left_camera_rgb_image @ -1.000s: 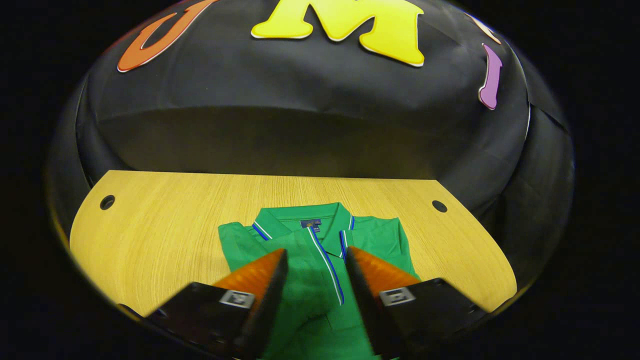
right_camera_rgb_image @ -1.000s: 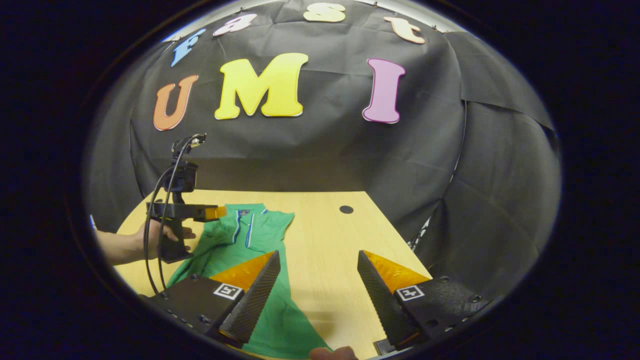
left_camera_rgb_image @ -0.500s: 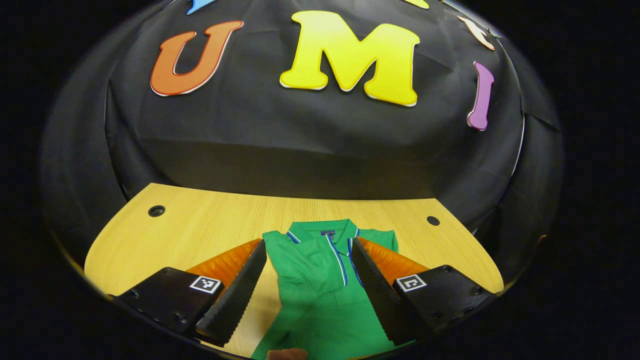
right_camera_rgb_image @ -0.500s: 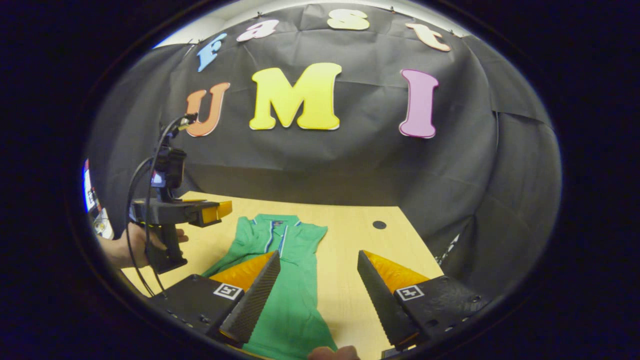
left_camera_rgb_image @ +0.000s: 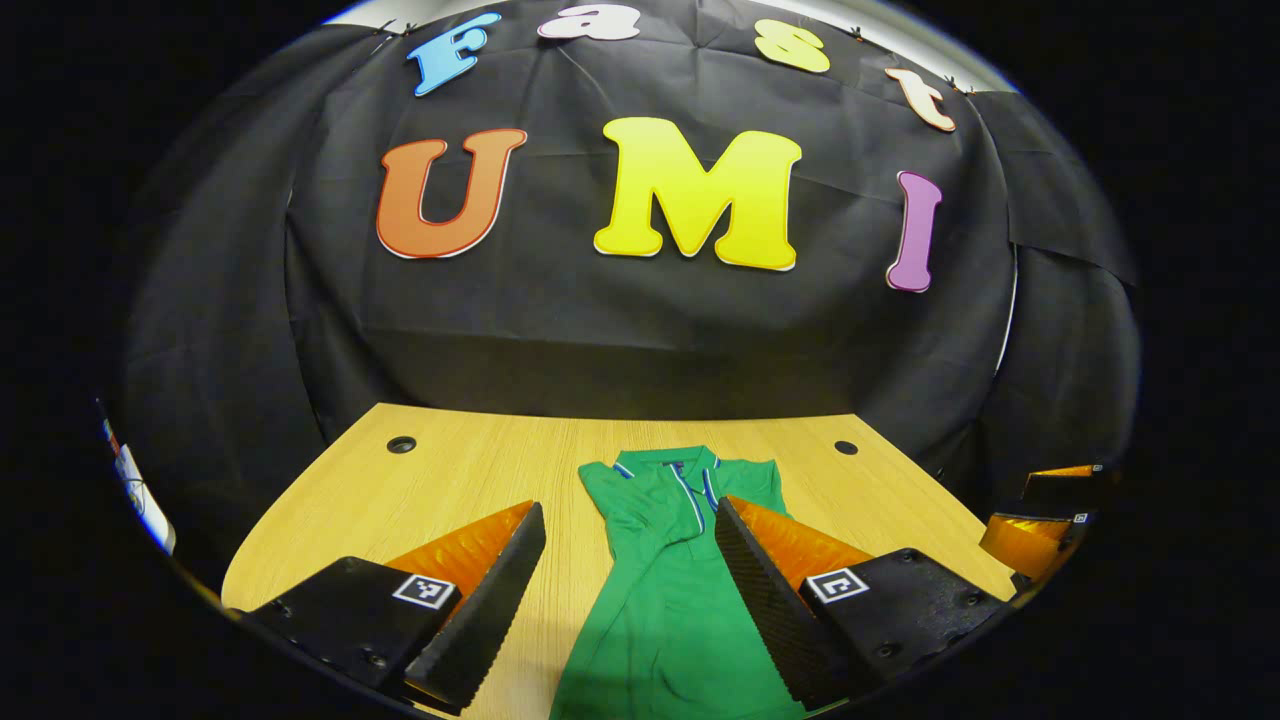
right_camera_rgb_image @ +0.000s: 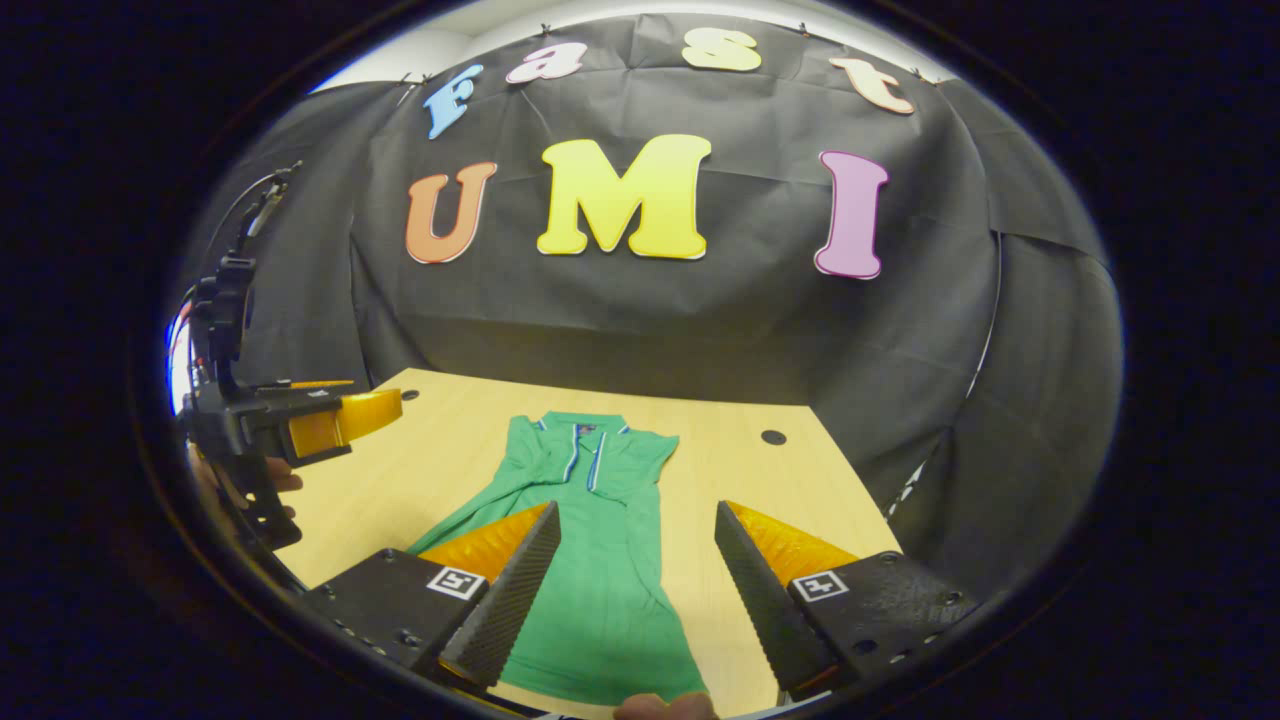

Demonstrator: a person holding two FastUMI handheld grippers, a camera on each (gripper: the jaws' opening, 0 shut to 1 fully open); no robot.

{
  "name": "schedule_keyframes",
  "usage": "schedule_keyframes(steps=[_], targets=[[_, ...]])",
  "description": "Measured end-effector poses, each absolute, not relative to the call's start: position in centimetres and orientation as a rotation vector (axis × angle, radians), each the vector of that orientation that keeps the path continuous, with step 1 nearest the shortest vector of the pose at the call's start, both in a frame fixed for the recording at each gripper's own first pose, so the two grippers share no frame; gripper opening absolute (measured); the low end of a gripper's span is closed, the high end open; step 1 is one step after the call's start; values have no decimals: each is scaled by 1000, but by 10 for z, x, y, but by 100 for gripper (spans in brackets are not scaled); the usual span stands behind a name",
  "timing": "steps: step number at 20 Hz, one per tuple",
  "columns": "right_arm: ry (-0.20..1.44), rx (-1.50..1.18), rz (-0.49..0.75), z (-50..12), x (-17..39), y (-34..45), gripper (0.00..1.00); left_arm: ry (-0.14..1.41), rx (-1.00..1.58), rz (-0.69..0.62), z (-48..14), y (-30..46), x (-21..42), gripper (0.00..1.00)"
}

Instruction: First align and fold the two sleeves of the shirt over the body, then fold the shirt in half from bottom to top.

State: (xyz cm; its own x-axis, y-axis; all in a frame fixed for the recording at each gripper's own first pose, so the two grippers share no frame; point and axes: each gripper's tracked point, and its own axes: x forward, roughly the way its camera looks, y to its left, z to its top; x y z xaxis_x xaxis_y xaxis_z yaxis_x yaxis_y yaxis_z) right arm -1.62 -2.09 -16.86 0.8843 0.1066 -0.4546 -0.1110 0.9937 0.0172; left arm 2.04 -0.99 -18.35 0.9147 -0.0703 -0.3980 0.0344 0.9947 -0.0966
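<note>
Green shirt (right_camera_rgb_image: 595, 560) flat on table – sleeves folded in, collar far.

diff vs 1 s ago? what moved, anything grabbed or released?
The left gripper opened wider and pulled up and back from the green shirt, which it hovered close over a second ago; in the right gripper view it has drifted left, off the shirt. It holds nothing. The right gripper stayed open and empty, shifting slightly. The shirt lies on the table as before, sleeves folded in, bottom half not yet folded up.
</note>
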Motion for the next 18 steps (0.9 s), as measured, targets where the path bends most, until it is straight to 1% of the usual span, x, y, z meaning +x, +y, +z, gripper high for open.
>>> schedule_keyframes(steps=[4, 5, 7, 12, 15, 18], targets=[[510, -25, 156, -180, -34, -30, 95, 458, -69, -41, -189, -7, -22, 100], [522, -32, 171, -187, -40, -34, 97, 476, -67, -33, -195, -6, -33, 100], [558, -55, 191, -205, -53, -44, 95, 527, -67, -26, -214, -5, -56, 100], [732, -49, 200, -274, -98, -64, 95, 731, -81, -5, -284, -5, -116, 100], [856, -14, 179, -312, -117, -74, 95, 854, -101, -9, -321, 6, -156, 100], [955, -31, 168, -343, -130, -83, 95, 948, -122, 4, -349, 17, -173, 100]])
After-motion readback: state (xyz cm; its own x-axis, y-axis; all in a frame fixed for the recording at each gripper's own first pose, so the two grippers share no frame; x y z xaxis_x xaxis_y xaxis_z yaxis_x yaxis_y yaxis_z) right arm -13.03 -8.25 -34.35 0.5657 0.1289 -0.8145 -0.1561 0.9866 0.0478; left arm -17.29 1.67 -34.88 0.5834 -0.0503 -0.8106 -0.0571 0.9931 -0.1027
